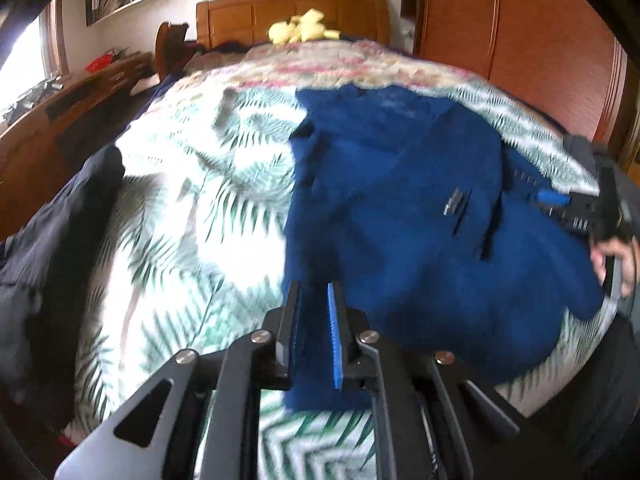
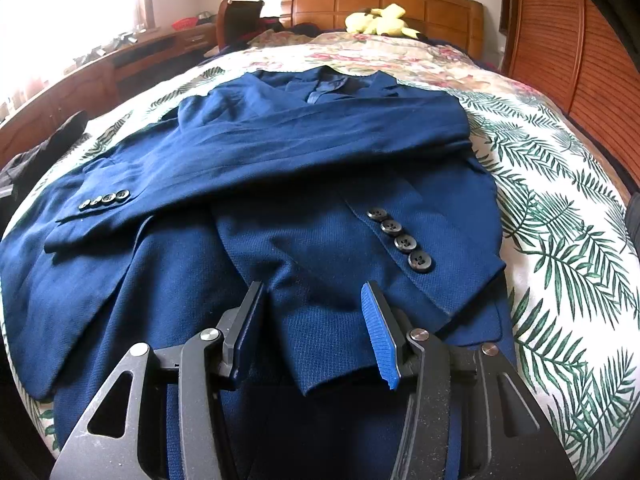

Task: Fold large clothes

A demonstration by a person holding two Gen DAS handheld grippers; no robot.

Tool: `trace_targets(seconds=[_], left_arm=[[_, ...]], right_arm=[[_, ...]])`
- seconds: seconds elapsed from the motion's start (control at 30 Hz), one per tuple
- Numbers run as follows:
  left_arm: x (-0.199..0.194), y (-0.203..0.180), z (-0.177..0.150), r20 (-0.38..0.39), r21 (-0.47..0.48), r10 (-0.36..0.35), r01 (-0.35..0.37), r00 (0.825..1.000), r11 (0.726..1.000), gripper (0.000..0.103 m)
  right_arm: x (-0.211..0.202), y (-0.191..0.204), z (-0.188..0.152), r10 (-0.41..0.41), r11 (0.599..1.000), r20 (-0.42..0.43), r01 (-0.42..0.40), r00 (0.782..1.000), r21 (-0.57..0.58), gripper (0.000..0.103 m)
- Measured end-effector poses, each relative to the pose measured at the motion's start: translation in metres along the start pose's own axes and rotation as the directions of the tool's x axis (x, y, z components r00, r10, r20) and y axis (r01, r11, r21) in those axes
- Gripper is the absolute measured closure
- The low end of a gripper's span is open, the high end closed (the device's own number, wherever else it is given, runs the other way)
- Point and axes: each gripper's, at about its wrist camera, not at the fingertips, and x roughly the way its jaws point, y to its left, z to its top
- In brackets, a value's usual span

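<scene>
- Blue jacket [image 2: 304,152] spread flat in the middle of the bed [image 2: 560,216], collar toward the headboard [image 2: 384,4], both sleeves crossed over the front, so apparently midway through the fold.
- Left hand-held gripper [image 1: 314,320] clamped on a strip of the jacket's near edge, pads nearly together with blue cloth between; likely holding the hem ready to lift it toward the collar.
- Right hand-held gripper [image 2: 314,324] with pads apart, hovering low over the near sleeve cuff, gripping nothing.
- Finely woven, matte suit cloth, stiff enough to hold soft creases; four dark glossy buttons [image 2: 402,240] in a row on each cuff.
- Leaf-print quilt [image 2: 568,264] beneath, soft and puffy.
- Yellow plush toy [image 2: 380,20] by the wooden headboard.
</scene>
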Motion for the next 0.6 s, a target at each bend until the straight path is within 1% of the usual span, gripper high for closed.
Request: trace_targets(seconds=[0.2, 0.3, 0.47, 0.6], left_arm=[[-0.007, 0.007, -0.02, -0.039, -0.016, 0.028, -0.029, 0.999, 0.999, 0.093], [-0.009, 0.008, -0.023, -0.05, -0.034, 0.011, -0.013, 0.999, 0.999, 0.091], [-0.007, 0.003, -0.025, -0.067, -0.032, 0.006, -0.009, 0.998, 0.999, 0.088], [0.002, 0.002, -0.03, -0.09, -0.033, 0.02, -0.023, 0.996, 0.999, 0.084]], right_arm=[[0.0, 0.0, 0.0, -0.003, 1.0, 0.002, 0.003, 1.0, -0.002, 0.053], [-0.001, 0.002, -0.001, -0.01, 1.0, 0.002, 0.01, 1.0, -0.009, 0.053], [-0.001, 0.003, -0.001, -0.012, 1.0, 0.005, 0.012, 1.0, -0.008, 0.053], [-0.003, 0.002, -0.003, -0.013, 1.0, 0.009, 0.013, 1.0, -0.002, 0.053]])
